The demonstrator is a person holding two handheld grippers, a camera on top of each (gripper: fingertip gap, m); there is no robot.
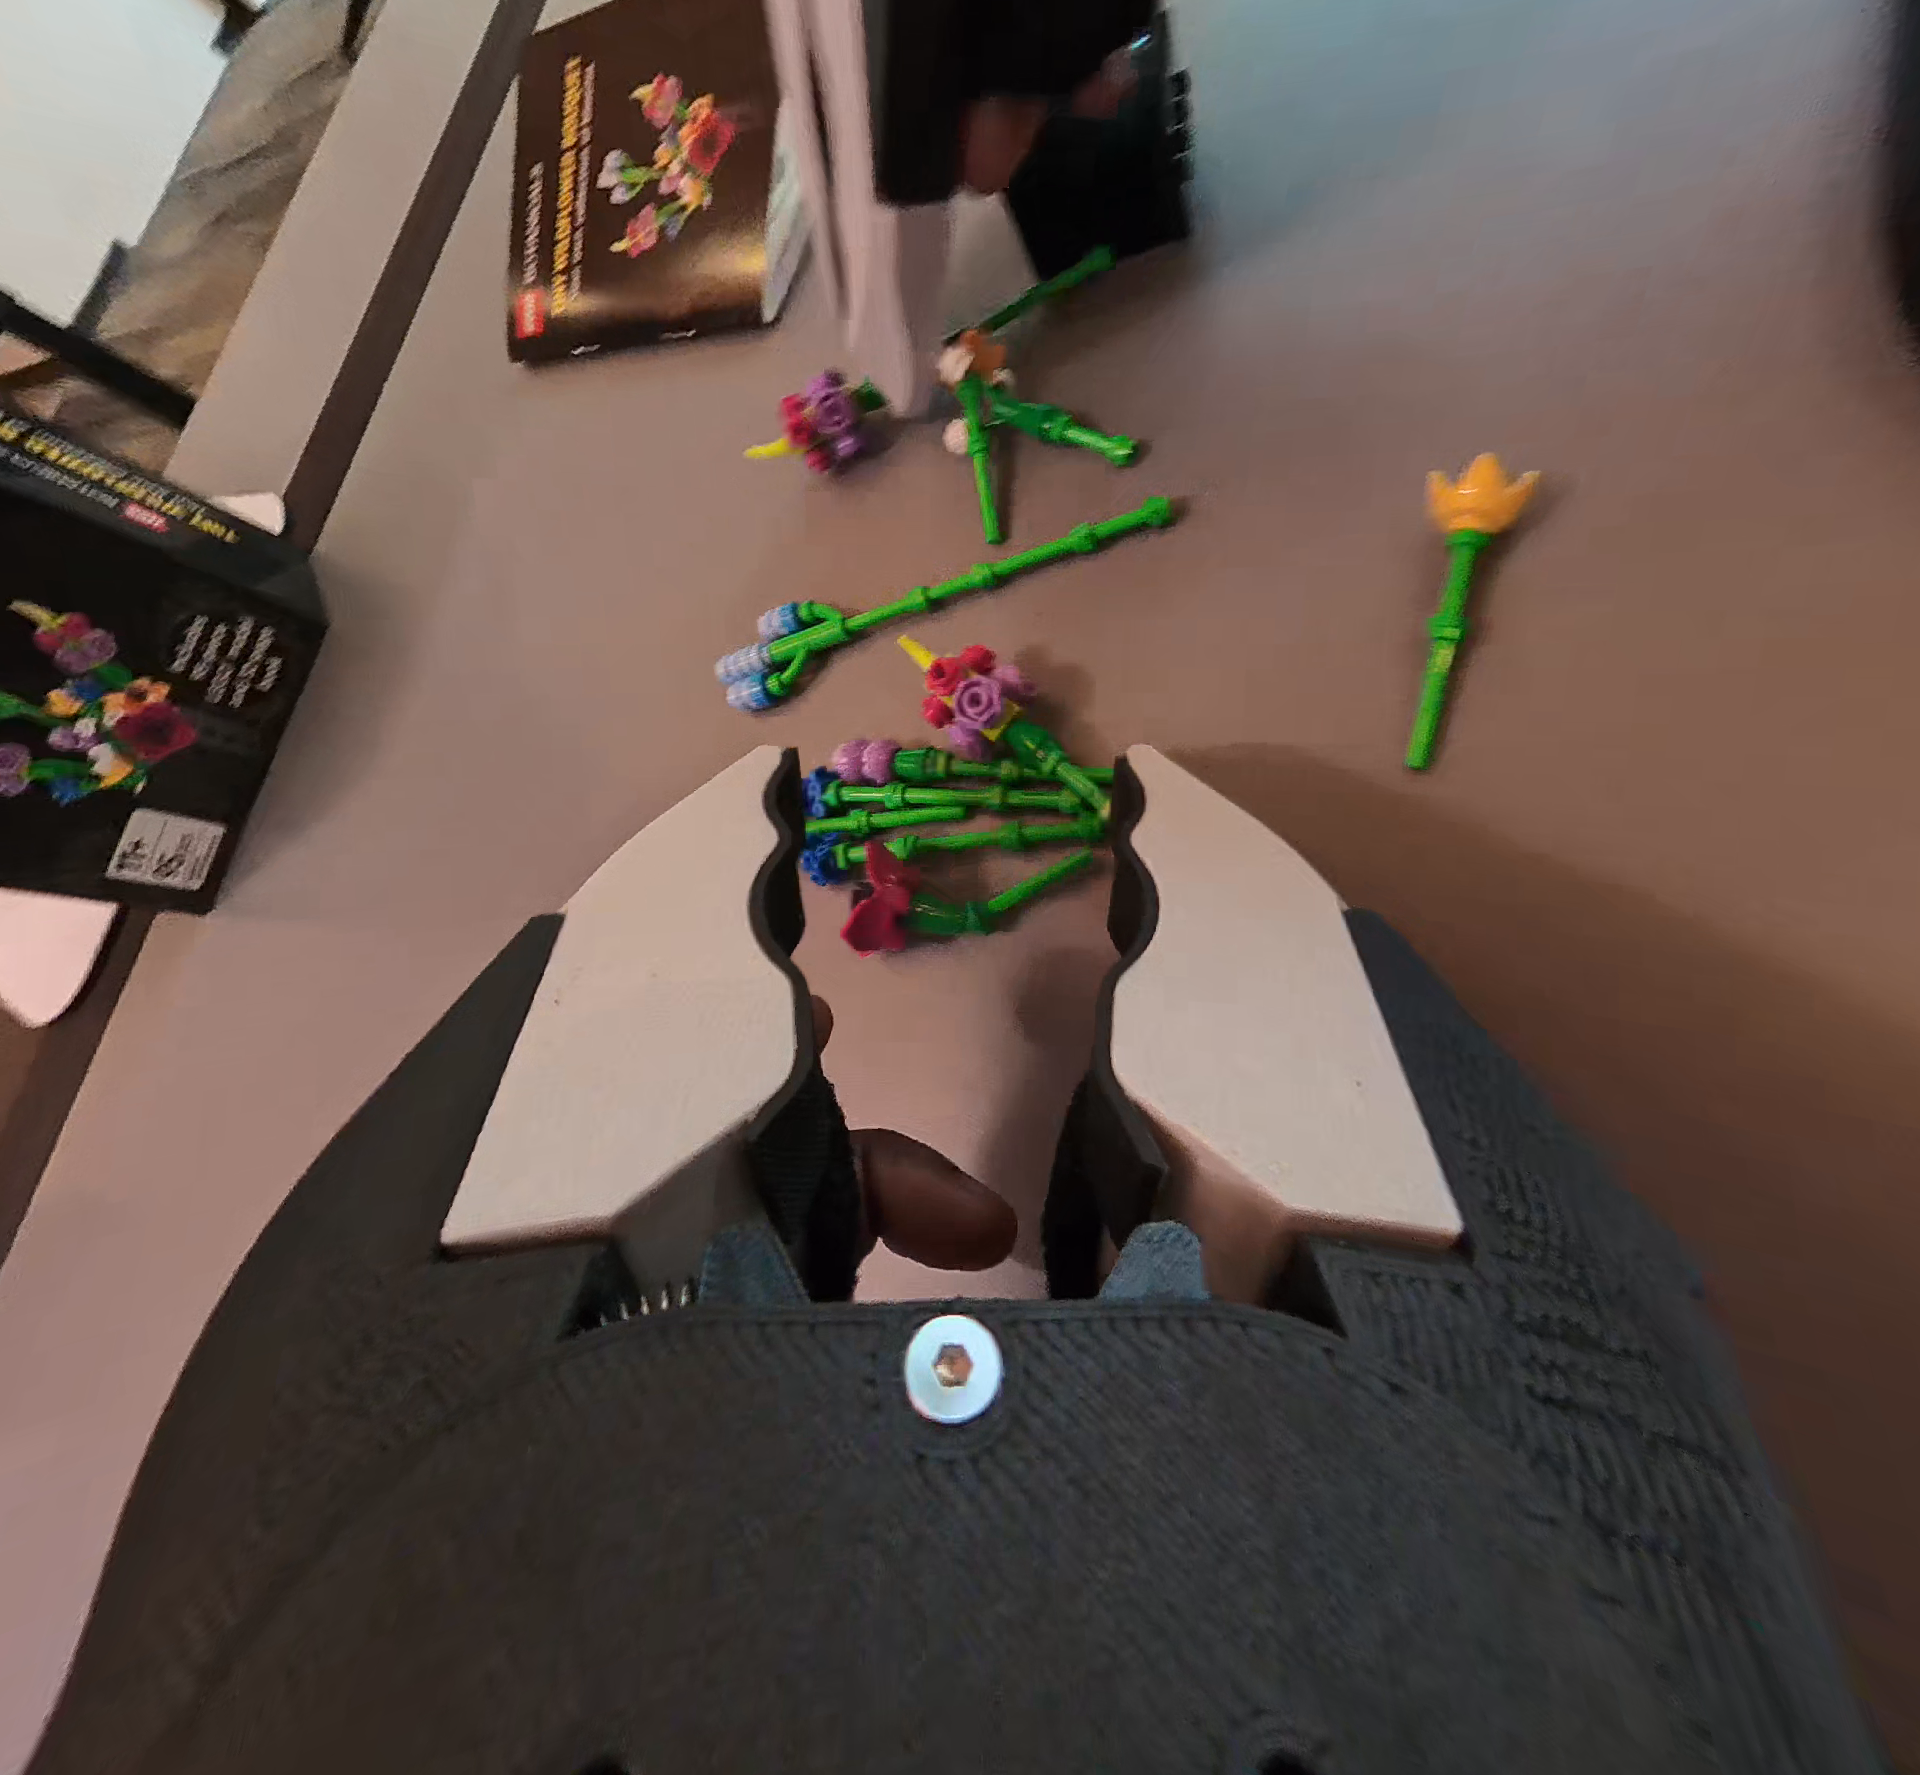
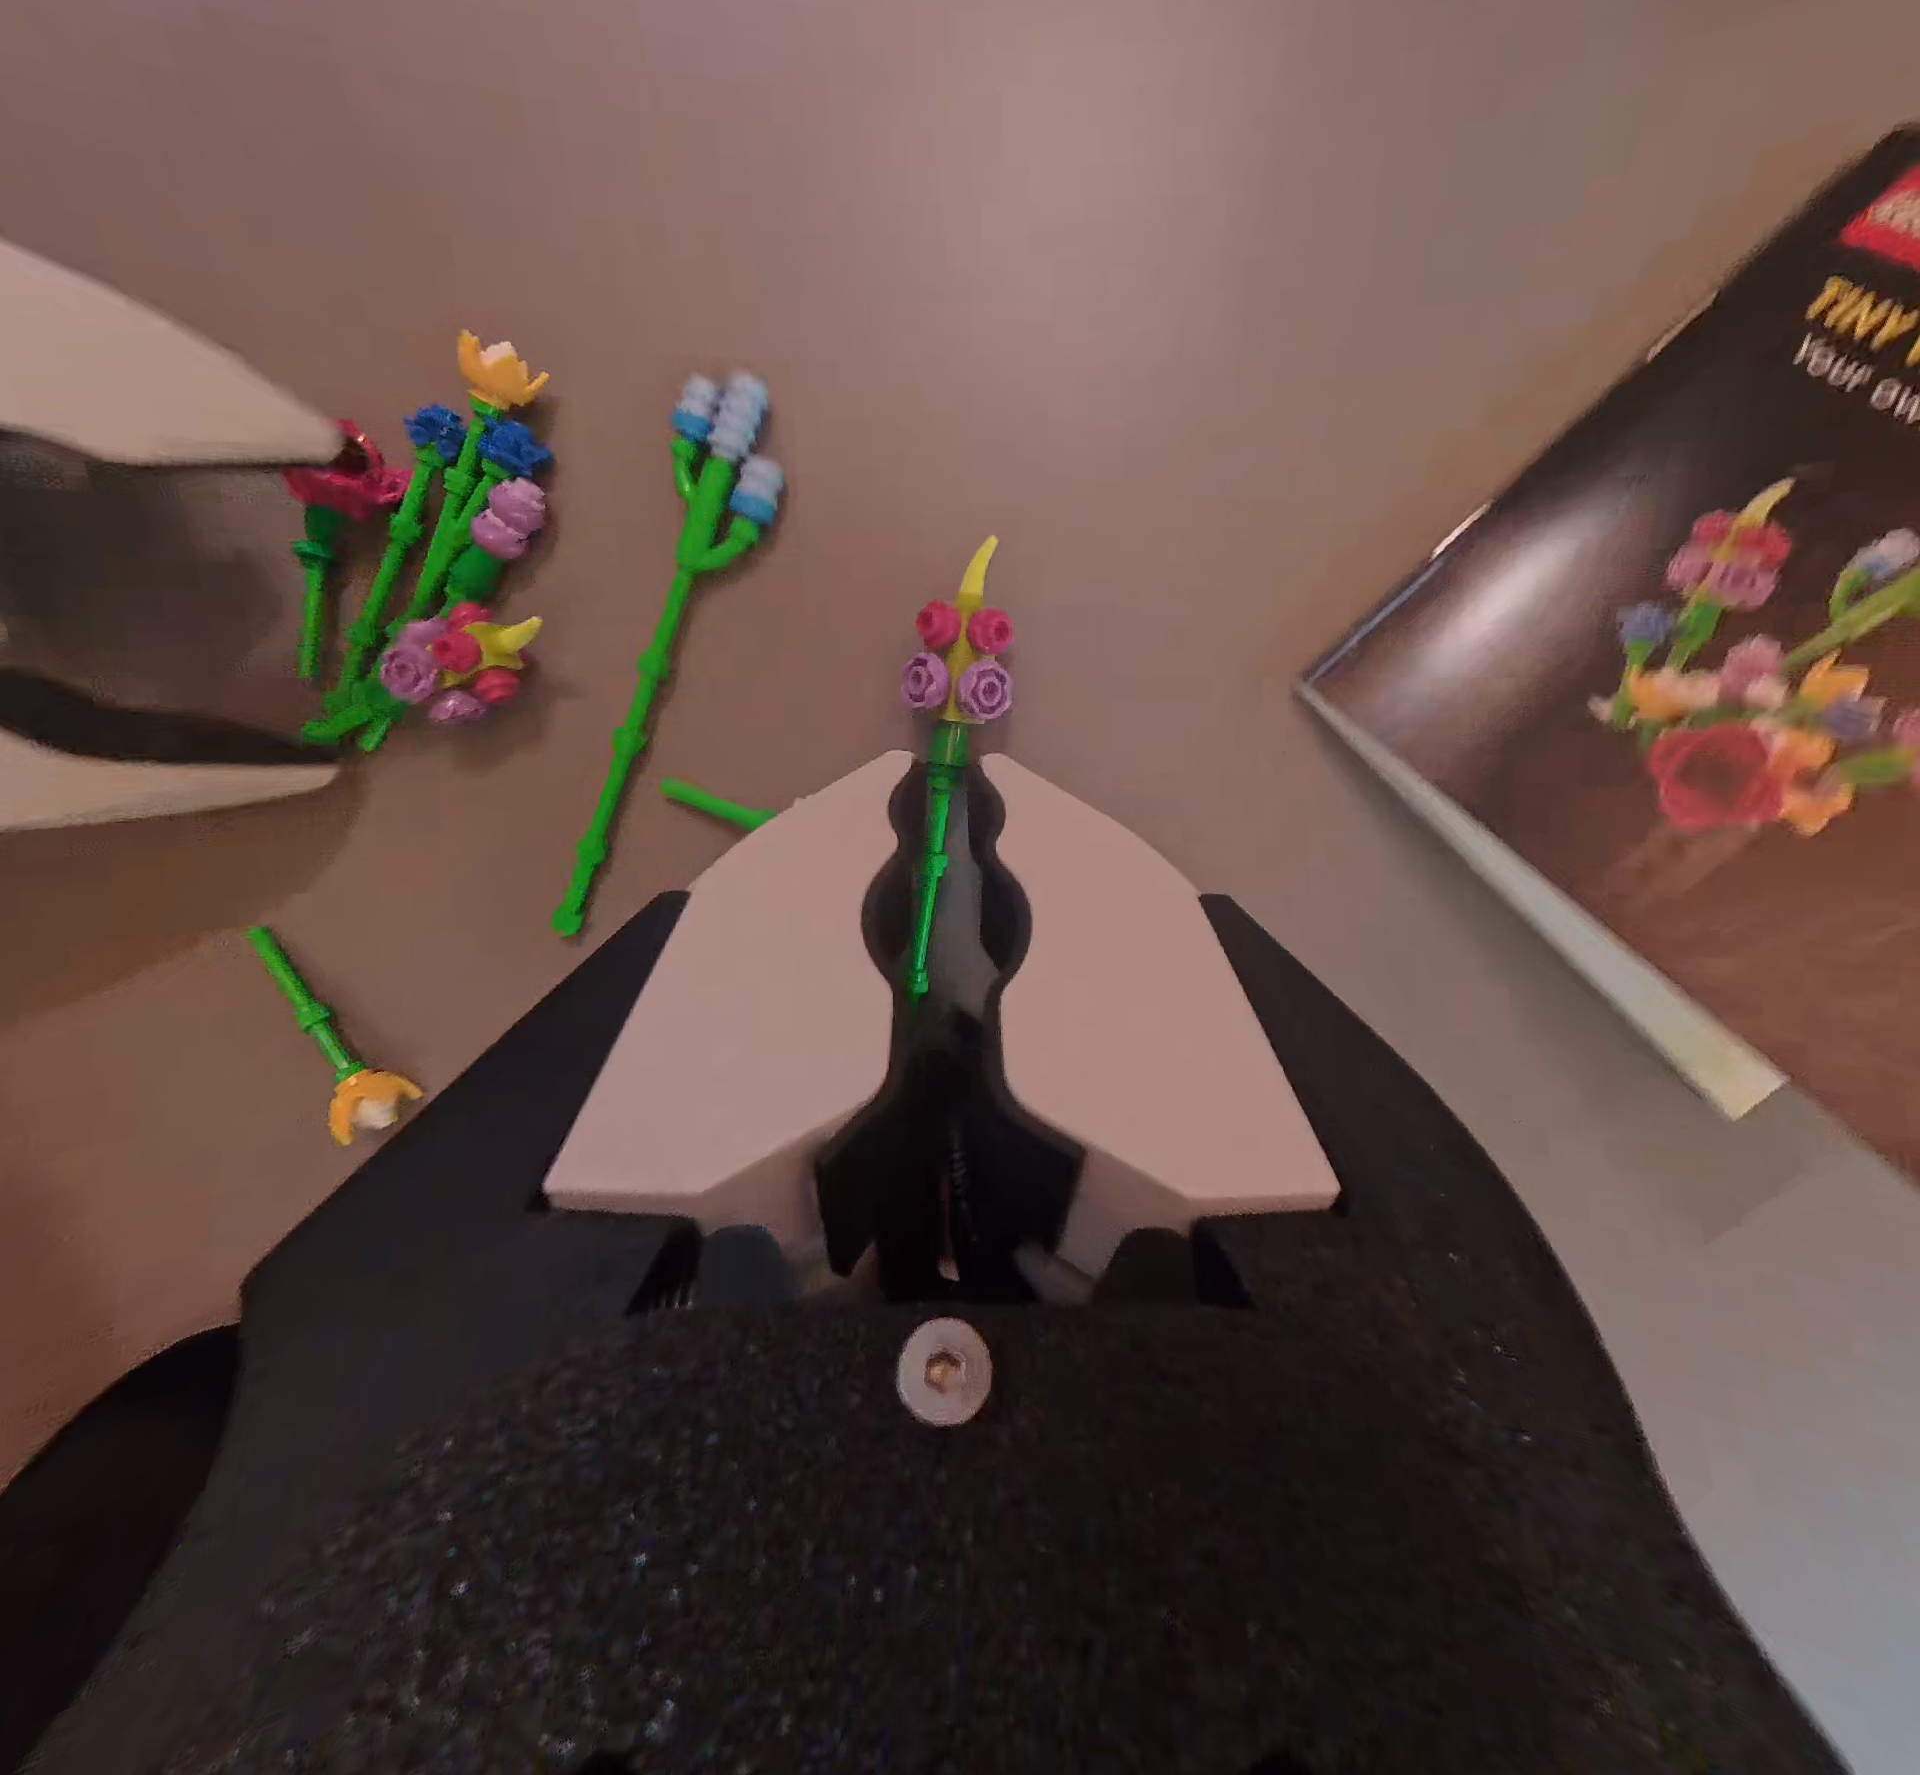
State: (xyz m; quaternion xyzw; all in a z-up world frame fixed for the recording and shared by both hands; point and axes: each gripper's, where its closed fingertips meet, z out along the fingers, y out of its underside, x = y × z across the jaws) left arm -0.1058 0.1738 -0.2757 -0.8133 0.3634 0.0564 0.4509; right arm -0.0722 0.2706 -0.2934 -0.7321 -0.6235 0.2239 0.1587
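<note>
A pink-and-purple flower stem (image 2: 940, 790) was clamped in the right gripper (image 2: 948, 769); the left gripper (image 1: 954, 769) was held wide over a flower bundle (image 1: 956, 821).

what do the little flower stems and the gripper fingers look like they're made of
The flower stems look like moulded hard plastic: uniform bright green, slightly glossy, with regular segment joints like toy bricks. On the right gripper, shut on one pink and purple flower, the fingers look like matte pale printed plastic, with wavy black inner pads, possibly rubbery. The black body shows the grainy texture of 3D printing.
</note>
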